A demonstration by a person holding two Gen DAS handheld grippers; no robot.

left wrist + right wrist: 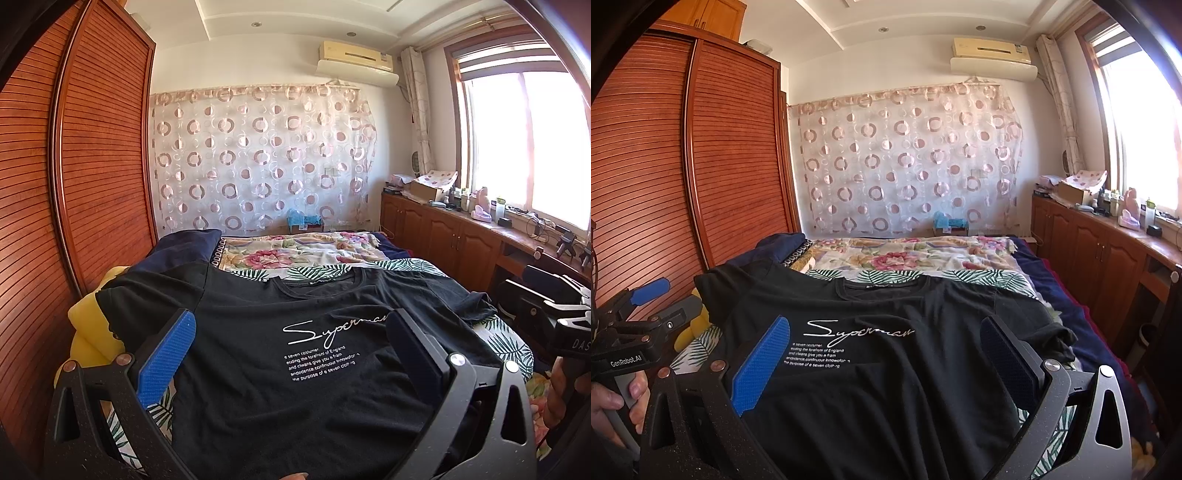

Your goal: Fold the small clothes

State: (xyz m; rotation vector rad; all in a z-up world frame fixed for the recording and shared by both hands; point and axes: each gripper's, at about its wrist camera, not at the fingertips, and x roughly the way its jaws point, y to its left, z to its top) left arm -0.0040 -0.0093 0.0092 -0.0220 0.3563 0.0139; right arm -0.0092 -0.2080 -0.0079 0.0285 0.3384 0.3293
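Black T-shirt [295, 369] lies spread across lower frame, ready for folding; left gripper [291, 354] and right gripper [886, 354] gape released, seemingly above its hem.

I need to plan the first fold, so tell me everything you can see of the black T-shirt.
The black T-shirt lies front up, spread across the bed's leaf-print cover, collar towards the far wall. It looks like soft knit, round-necked and short-sleeved, with white script and small text on the chest. Its right sleeve is rumpled, and the lower part shows creases. Both grippers are open above it, and neither is gripping it.
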